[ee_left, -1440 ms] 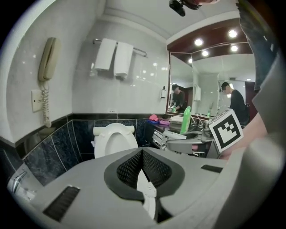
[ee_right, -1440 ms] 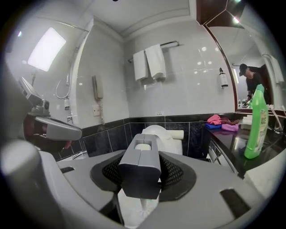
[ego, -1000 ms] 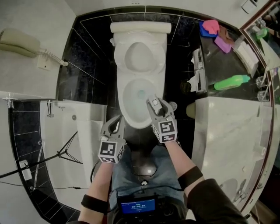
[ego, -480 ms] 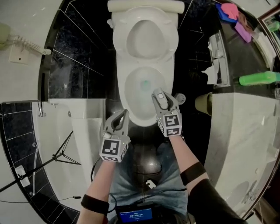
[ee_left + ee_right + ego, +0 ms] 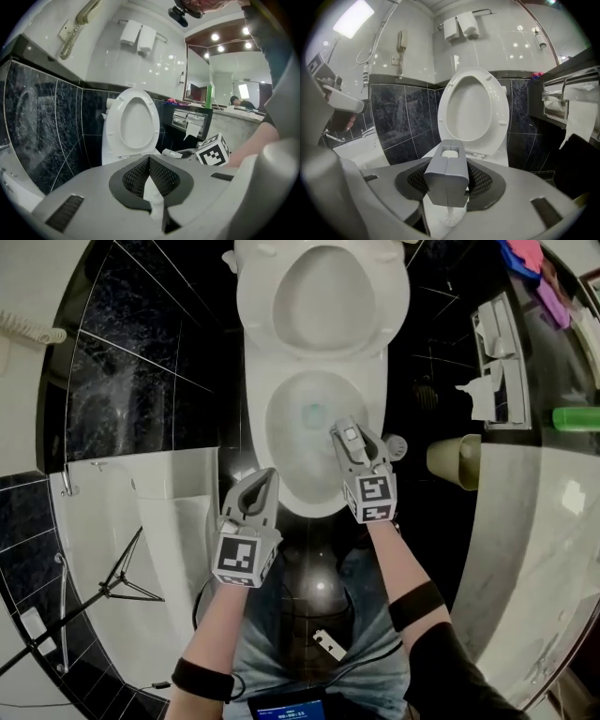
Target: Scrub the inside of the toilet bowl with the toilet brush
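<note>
One toilet bowl (image 5: pixel 277 465), one toilet brush (image 5: pixel 446 180), two tongs. The right tongs (image 5: pixel 352 444), about half open, are clenched on the brush's grey handle block over the bowl's 3 o'clock side, and its white stem drops below them. The left tongs (image 5: pixel 262 482) are pinched together and empty, beside the rim at 7 o'clock.

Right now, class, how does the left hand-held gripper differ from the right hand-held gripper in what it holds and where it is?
The right hand-held gripper is clamped on the grey handle of the toilet brush; the left hand-held gripper has its jaws together, with no brush. The right one is over the toilet bowl; the left one is beside its rim. Both carry a marker cube.
</note>
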A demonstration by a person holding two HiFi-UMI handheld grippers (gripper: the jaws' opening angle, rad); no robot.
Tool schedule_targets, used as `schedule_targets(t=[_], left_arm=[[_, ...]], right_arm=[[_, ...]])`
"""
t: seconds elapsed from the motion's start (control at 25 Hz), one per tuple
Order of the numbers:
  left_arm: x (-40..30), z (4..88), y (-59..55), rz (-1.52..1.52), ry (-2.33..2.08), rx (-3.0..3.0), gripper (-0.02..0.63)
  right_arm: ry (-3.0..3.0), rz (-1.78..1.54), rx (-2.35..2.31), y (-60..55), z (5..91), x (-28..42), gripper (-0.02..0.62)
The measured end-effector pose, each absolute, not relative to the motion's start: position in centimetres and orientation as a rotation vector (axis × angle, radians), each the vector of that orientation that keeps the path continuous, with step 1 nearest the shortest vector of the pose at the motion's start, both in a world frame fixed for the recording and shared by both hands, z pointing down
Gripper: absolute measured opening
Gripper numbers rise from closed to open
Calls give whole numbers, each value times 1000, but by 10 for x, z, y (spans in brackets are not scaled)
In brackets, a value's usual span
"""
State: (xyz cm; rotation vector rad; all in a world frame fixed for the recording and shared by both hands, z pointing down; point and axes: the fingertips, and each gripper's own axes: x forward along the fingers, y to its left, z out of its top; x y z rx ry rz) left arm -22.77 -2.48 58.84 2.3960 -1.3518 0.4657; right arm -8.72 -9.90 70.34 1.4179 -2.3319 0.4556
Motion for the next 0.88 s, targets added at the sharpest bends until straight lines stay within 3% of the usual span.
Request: schedule_targets(t=[0.88], left_arm=[[-285,614,-57,481,-1400,2373,-5]], right_arm=[[-2442,462,1342,-145,711,-194,207]])
